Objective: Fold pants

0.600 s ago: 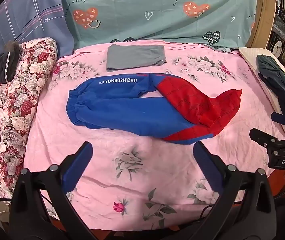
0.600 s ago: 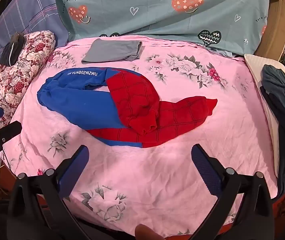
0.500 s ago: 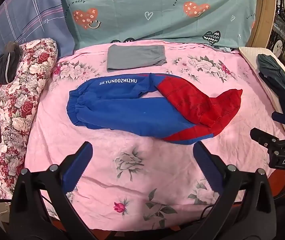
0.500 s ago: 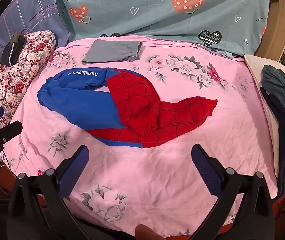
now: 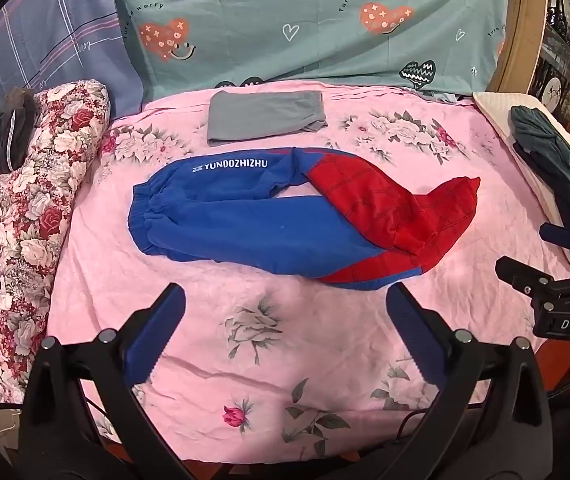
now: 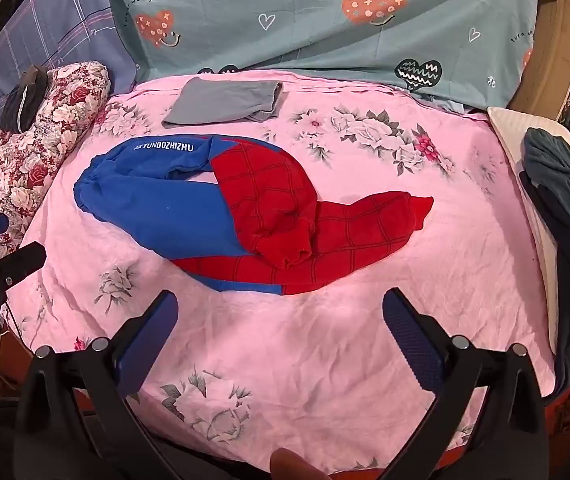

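A pair of blue and red pants (image 5: 285, 220) was seen spread across the middle of a pink floral bedsheet (image 5: 325, 340), in the centre of both wrist views. The blue legs, with their gathered cuffs, lay toward the left of the frame, one leg bearing white lettering. The red, grid-patterned waist end lay toward the right, where part of it was flopped over and rumpled rather than flat. A small gap of sheet was visible between the two legs.

The left gripper (image 5: 285, 316) was held above the near edge of the bed with its jaws spread fully wide and nothing between them. The right gripper (image 6: 277, 316) was held likewise, fully spread and empty, below the red end of the garment in its own view. Neither was in contact with the fabric.

A folded grey garment (image 5: 265, 118) lay at the top centre of the sheet, just beyond the pants, and a dark garment (image 6: 565, 220) was draped along the right edge of the frame.

The folding was judged not yet begun; the approach to the pants appeared to be the step in hand. The next move was judged to call for the rumpled red end to be flattened, and for the cuffs and the waist to be taken hold of, so that one leg could be laid over the other.
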Demonstrator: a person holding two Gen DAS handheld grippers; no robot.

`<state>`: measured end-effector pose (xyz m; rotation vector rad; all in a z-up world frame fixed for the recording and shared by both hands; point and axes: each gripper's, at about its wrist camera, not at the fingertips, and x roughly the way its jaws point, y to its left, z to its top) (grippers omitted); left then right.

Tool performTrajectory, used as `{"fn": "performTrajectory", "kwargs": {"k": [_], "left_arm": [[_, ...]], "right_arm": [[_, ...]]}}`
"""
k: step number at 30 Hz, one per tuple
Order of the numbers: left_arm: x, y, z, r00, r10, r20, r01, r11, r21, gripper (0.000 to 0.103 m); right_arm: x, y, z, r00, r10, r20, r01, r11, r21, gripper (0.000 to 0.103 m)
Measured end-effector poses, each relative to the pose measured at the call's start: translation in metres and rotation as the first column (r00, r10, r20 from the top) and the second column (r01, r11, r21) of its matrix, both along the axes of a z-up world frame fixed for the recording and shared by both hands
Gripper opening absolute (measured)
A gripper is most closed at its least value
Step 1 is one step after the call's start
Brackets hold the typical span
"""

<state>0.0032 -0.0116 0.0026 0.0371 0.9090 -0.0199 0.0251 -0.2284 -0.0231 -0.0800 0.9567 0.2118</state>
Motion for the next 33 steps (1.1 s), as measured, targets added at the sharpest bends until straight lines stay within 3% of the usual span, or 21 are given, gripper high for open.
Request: {"fn": "performTrajectory", "kwargs": {"k": [33], "left_arm": [[0.0027,0.0001,-0.0064,1.0,-0.003,-0.009,0.003,1.0,0.002,0.101]], "right_arm": [[0.004,0.0049,-0.0033,1.0,0.01,-0.009,-0.01,1.0,0.004,0.102]]}}
